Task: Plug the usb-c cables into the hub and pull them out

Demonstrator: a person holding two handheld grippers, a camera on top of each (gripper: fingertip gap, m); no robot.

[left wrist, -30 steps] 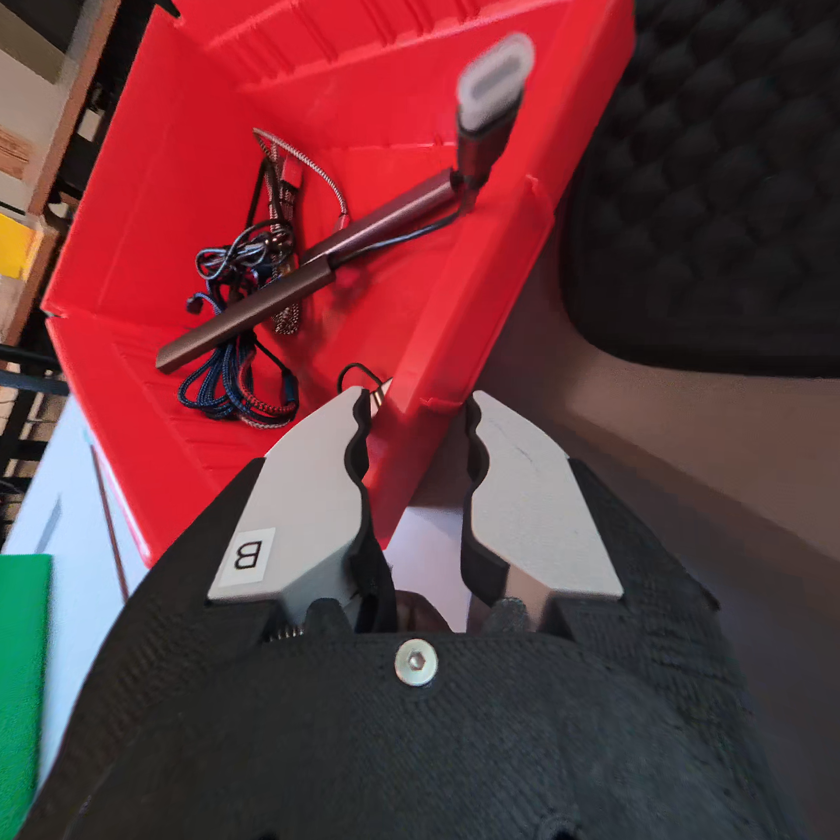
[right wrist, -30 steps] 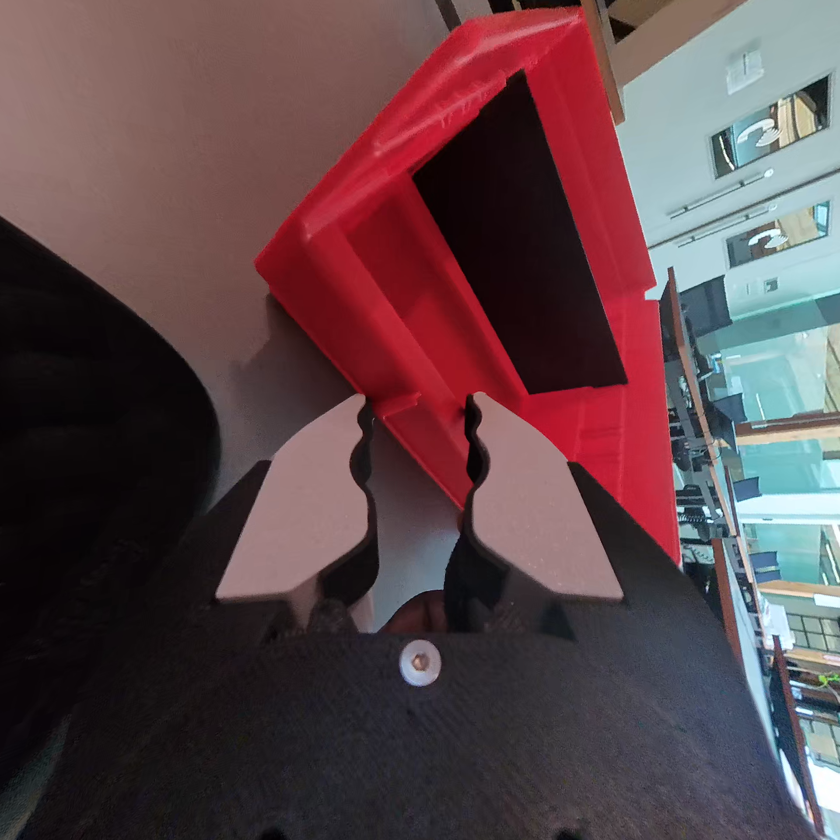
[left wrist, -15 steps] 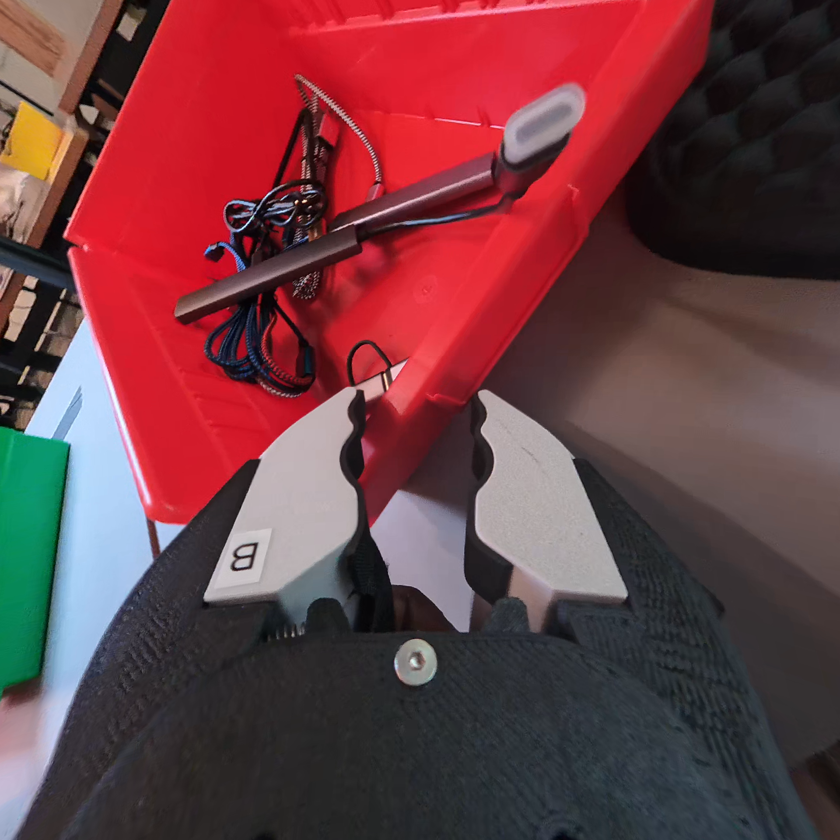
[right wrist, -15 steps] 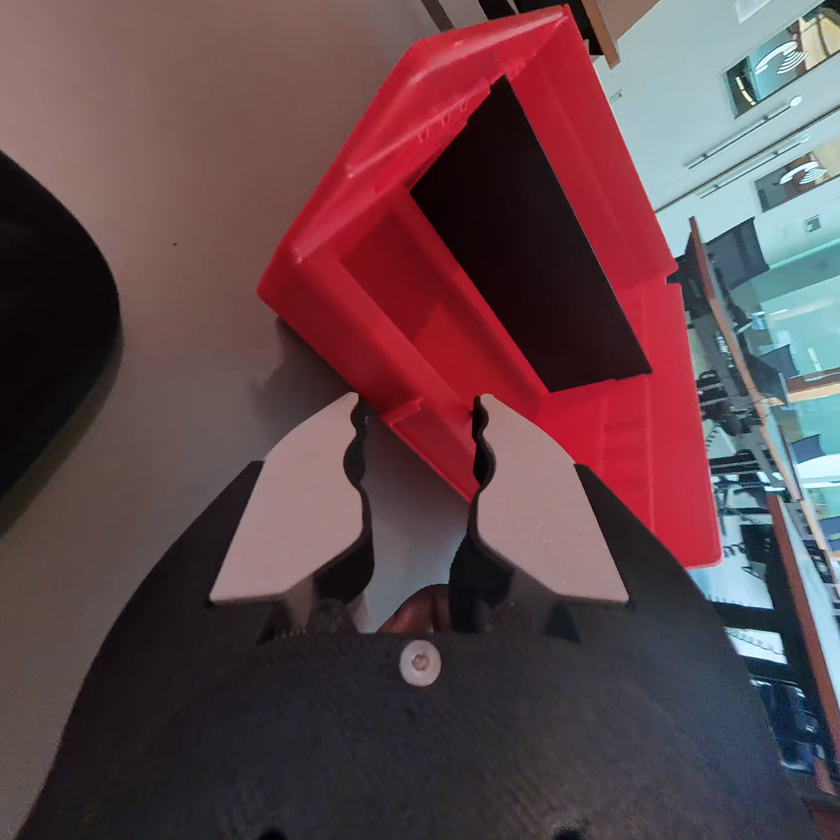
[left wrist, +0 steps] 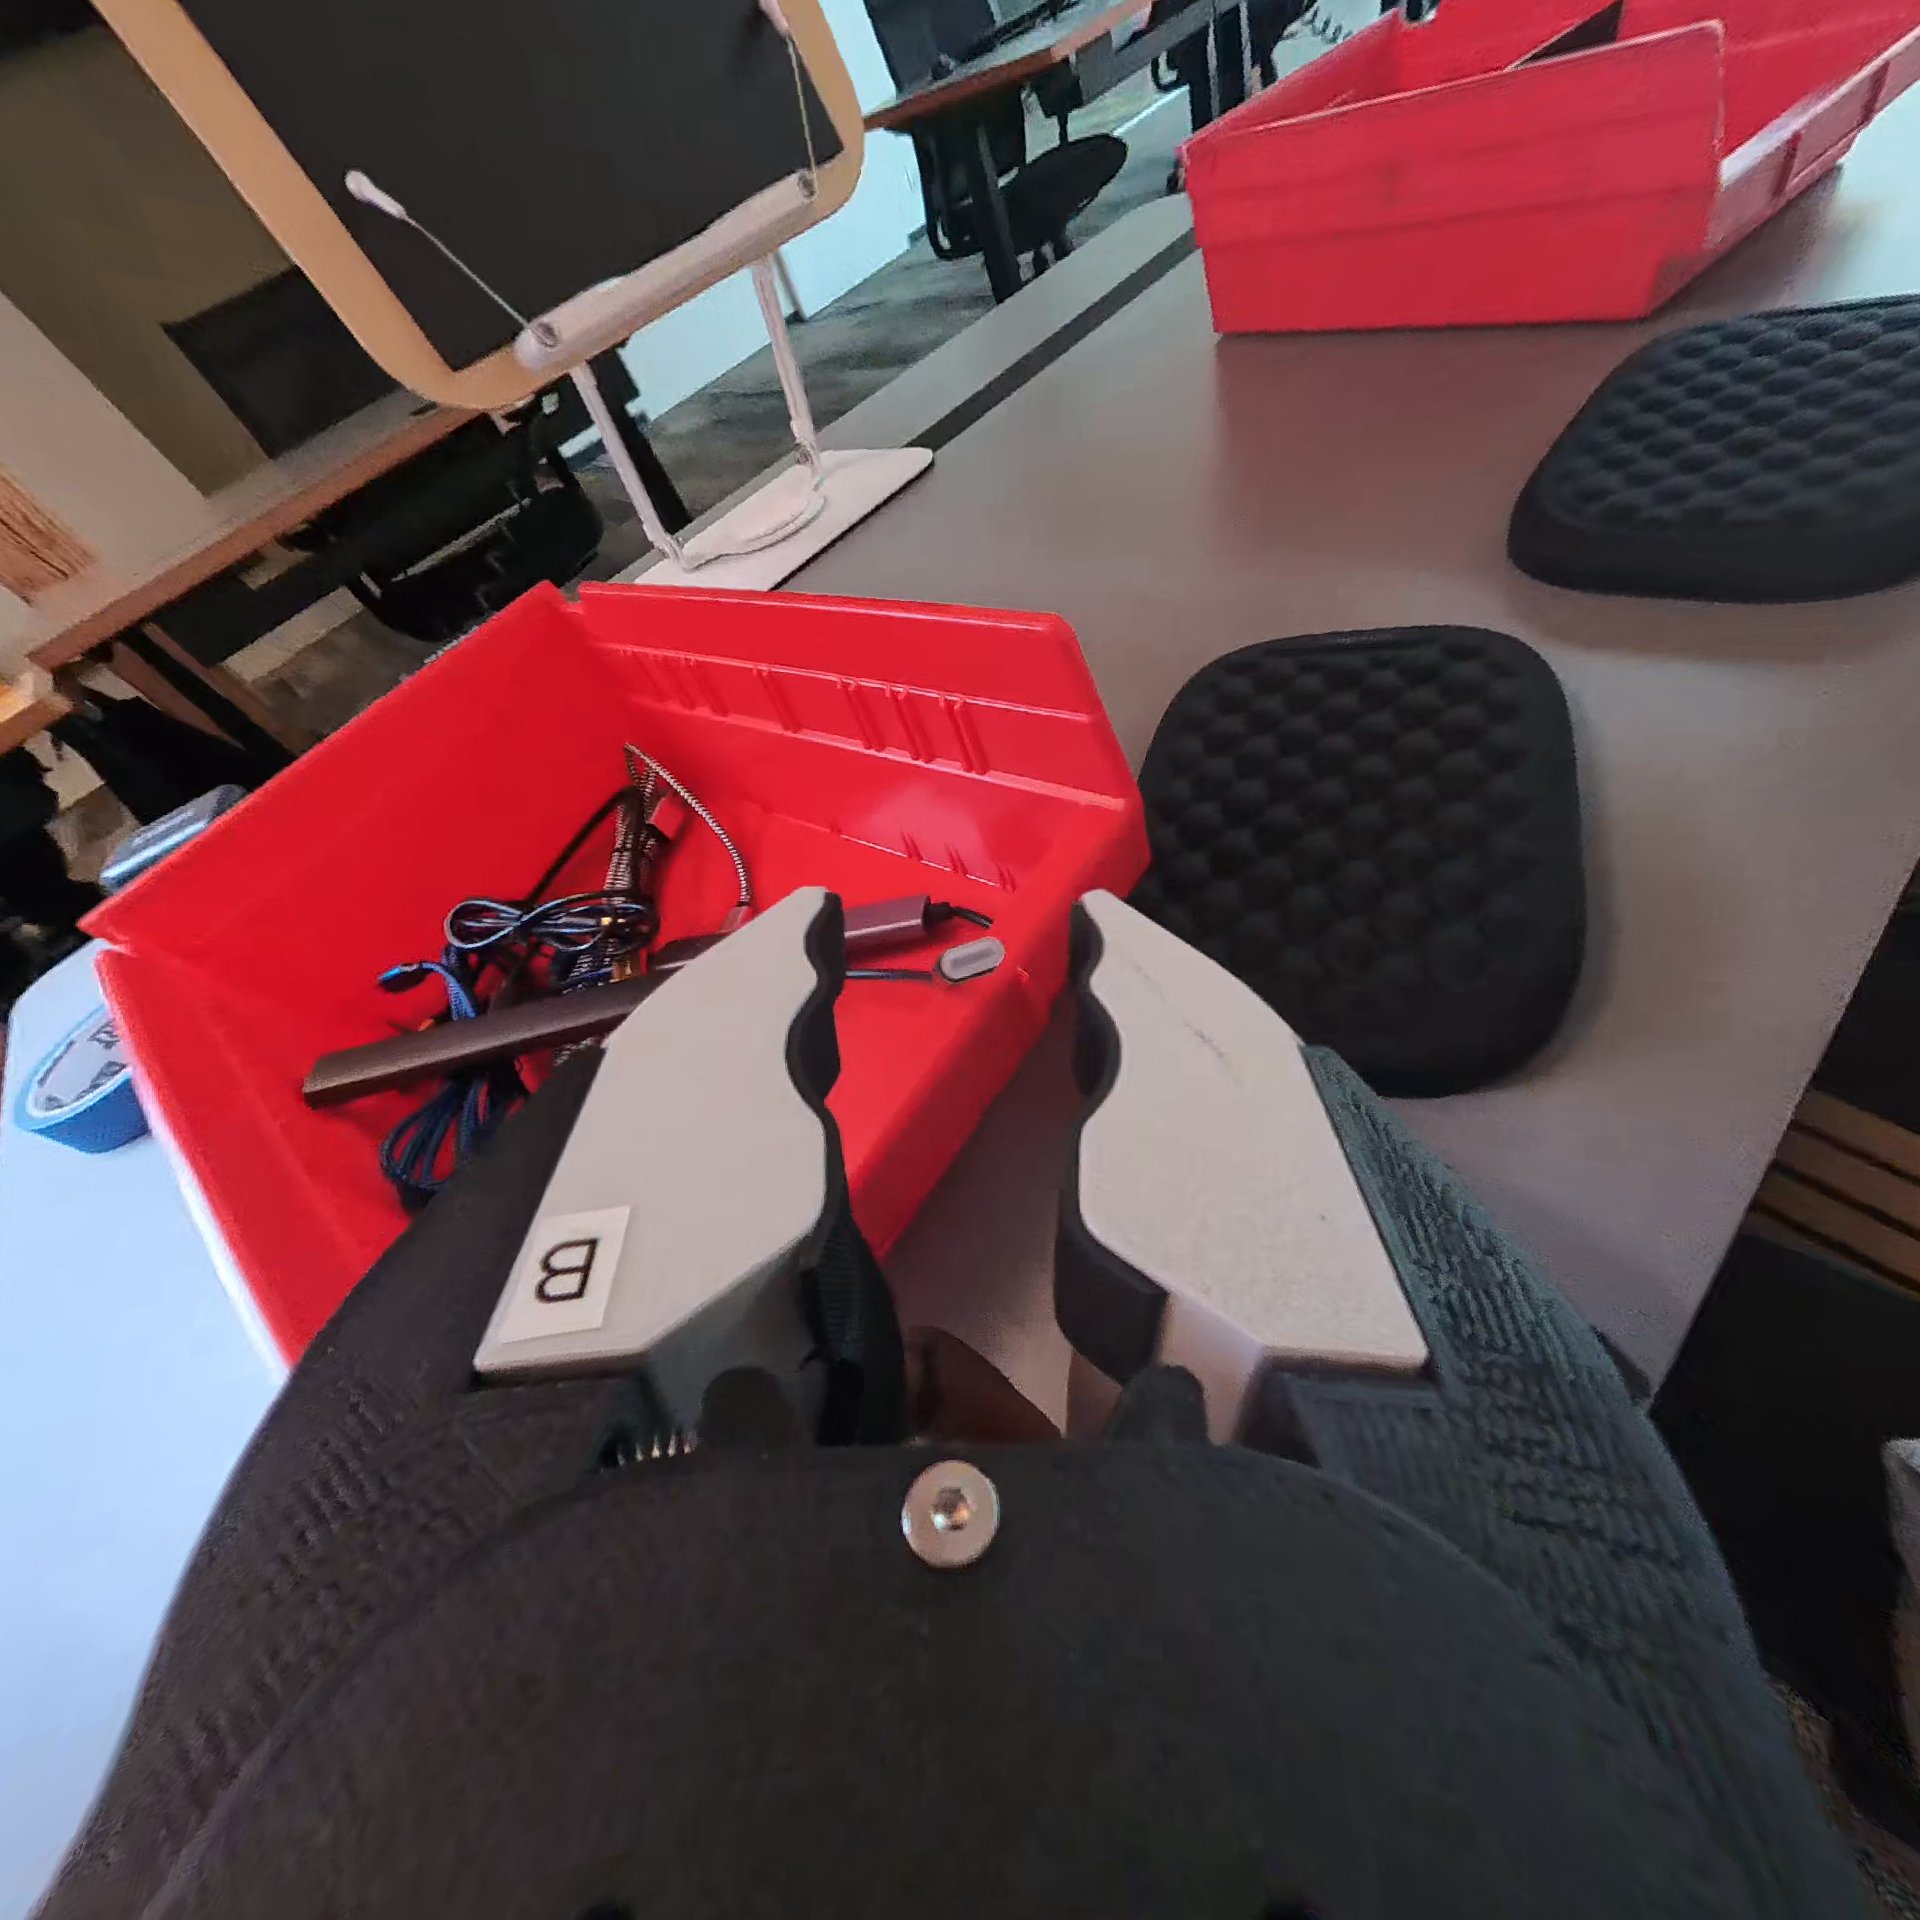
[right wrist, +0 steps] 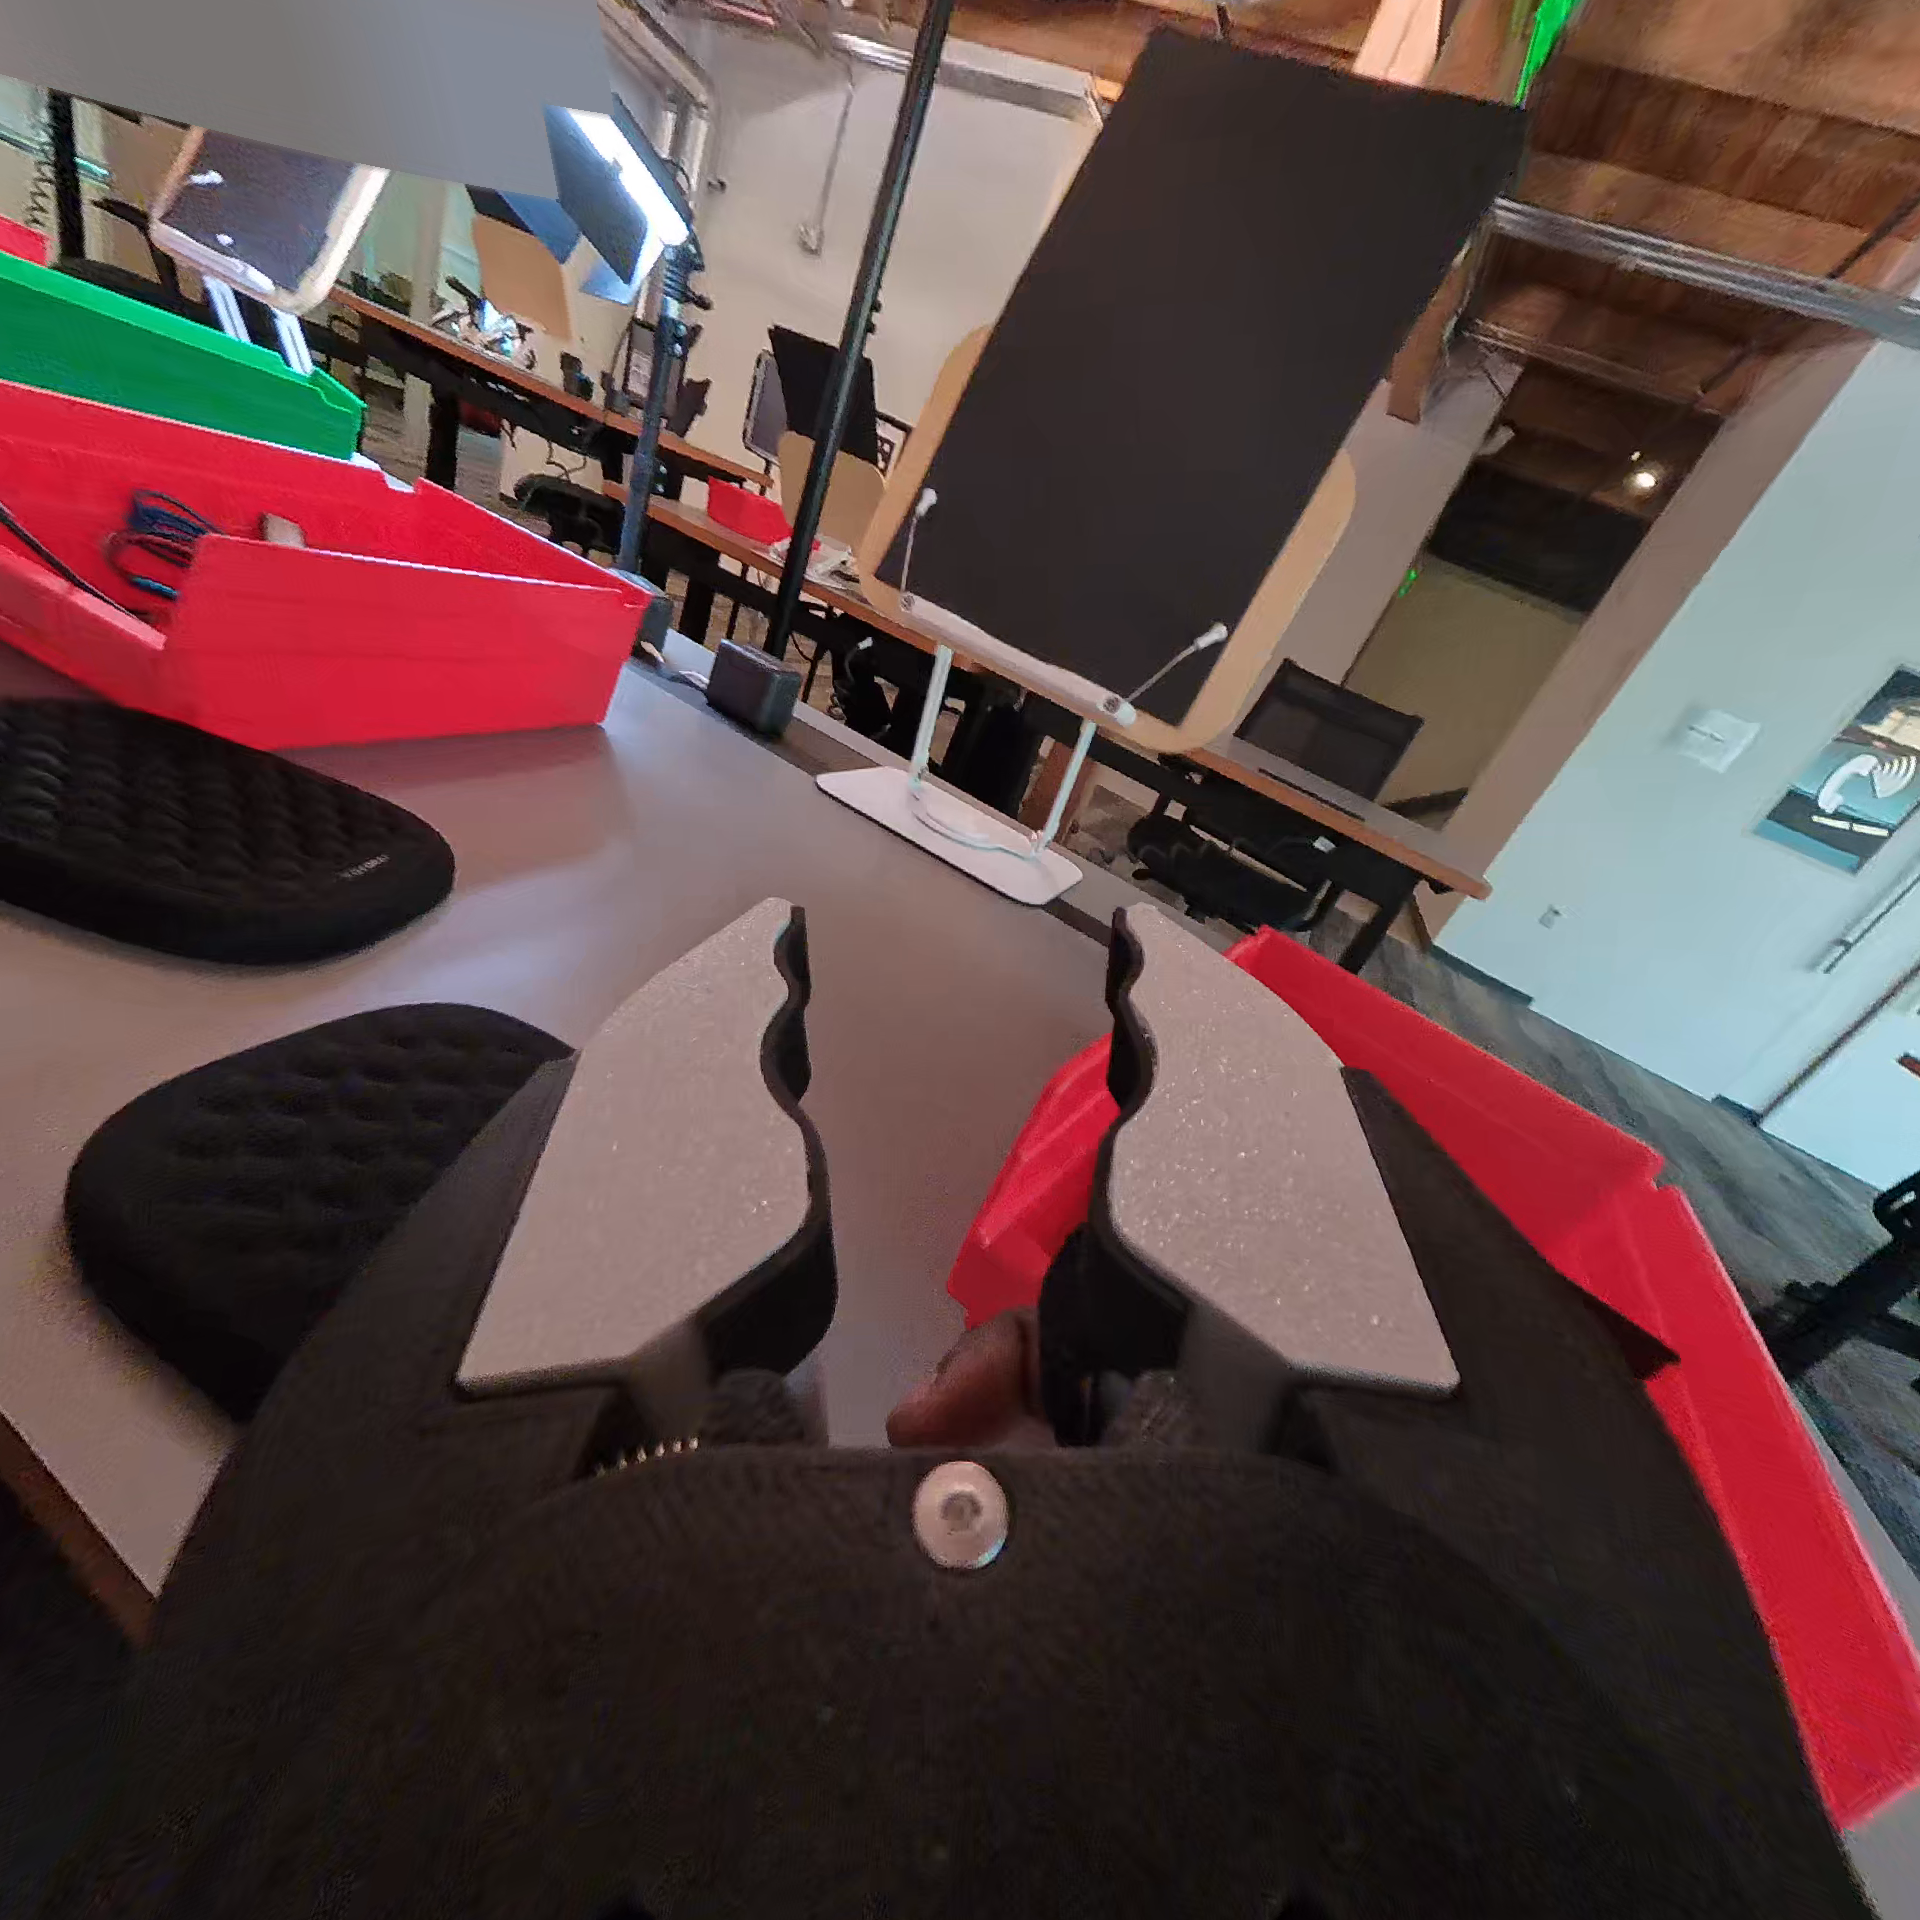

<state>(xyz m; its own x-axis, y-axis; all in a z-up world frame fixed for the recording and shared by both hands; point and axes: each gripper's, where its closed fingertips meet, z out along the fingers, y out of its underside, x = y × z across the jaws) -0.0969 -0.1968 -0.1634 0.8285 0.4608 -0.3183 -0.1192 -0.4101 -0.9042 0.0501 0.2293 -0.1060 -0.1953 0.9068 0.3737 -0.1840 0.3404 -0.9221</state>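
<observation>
Left gripper: the left gripper (left wrist: 945,935) hangs over the near corner of the red bin (left wrist: 312,1143), jaws parted and holding nothing; one finger sits above the bin's inside, the other outside its wall, so it looks poised to reach in rather than to grip the wall
Right gripper: the right gripper (right wrist: 956,935) hovers above the grey table (right wrist: 935,997), jaws apart and empty; beside its right finger lies a second red bin (right wrist: 1455,1122), whose contents cannot be seen from here
Hub: a long dark bar, most likely the hub (left wrist: 468,1049), lies flat on the bin floor, partly under the left finger, so it has to be lifted out or steadied before any plugging
Usb-c cables: a tangle of blue braided cables (left wrist: 499,945) rests across the hub, with a silver braided cable (left wrist: 675,800) behind it; a grey adapter plug (left wrist: 894,920) and a small oval connector (left wrist: 971,958) lie just beyond the fingertip, their ends free, nothing seated in a port as far as can be told
Wrist-rest pads: two black quilted pads (left wrist: 1361,862) sit on the table near the bin, probably as soft work spots for the parts
Background: a dark board on a white stand (right wrist: 1132,416) stands at the table's far edge
Stage: judged as the start, with nothing picked up yet
</observation>
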